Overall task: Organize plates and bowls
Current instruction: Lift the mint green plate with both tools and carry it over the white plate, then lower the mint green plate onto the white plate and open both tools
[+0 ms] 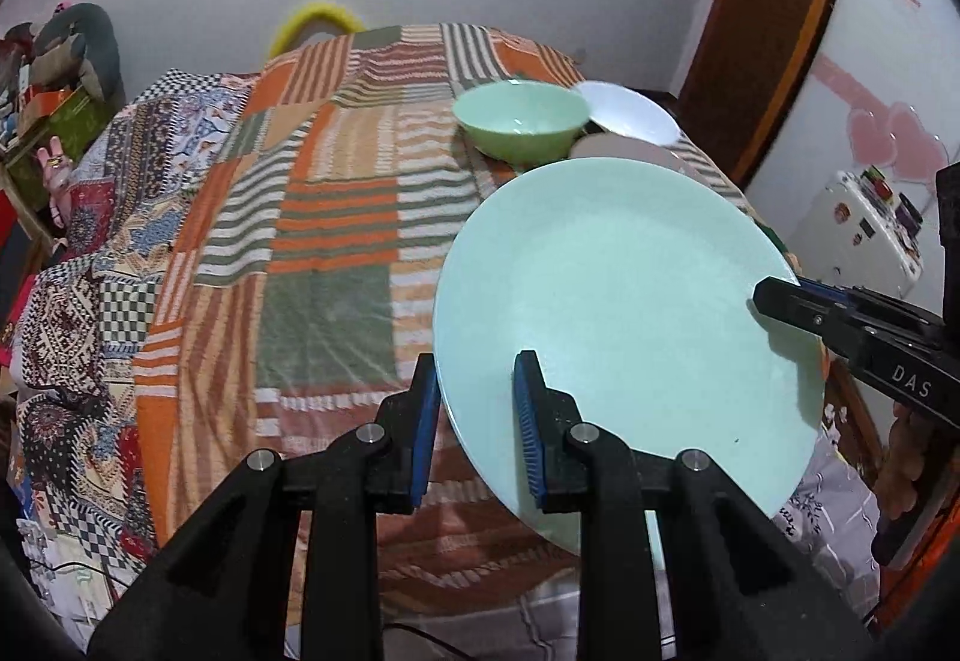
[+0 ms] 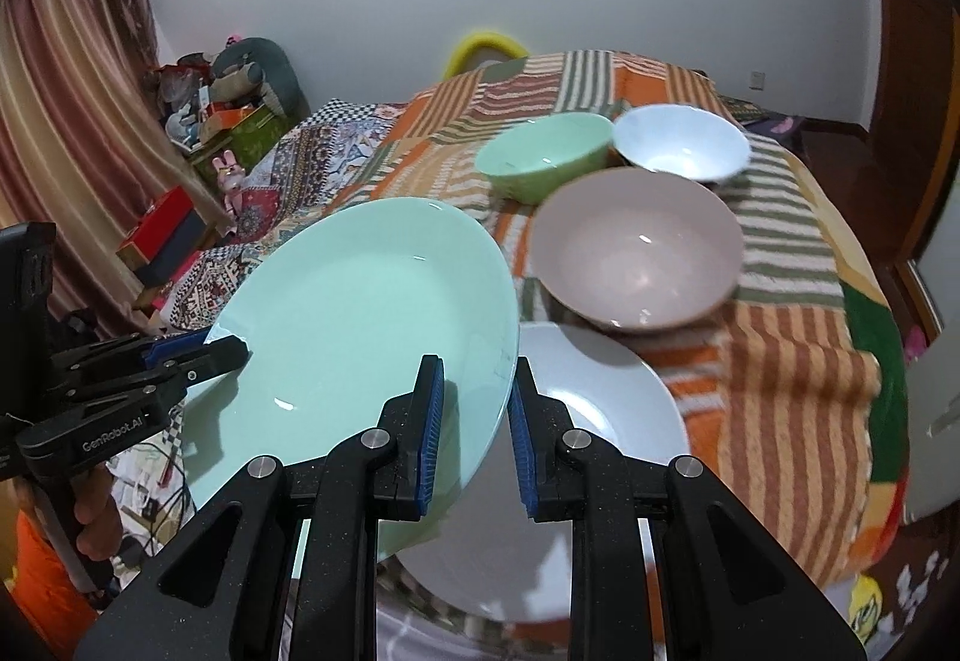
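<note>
The mint plate (image 2: 360, 313) is pinched at opposite rims by the left tool (image 1: 474, 421) and right tool (image 2: 477, 427), held tilted at frame centre above the grey plate (image 2: 600, 409) on the bed; stacking seemingly requires level lowering.

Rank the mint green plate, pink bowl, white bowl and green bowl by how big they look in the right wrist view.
1. Round mint green plate, largest, though nearest the camera.
2. Round pale pink bowl.
3. Round white bowl and round light green bowl: too alike to rank.
</note>
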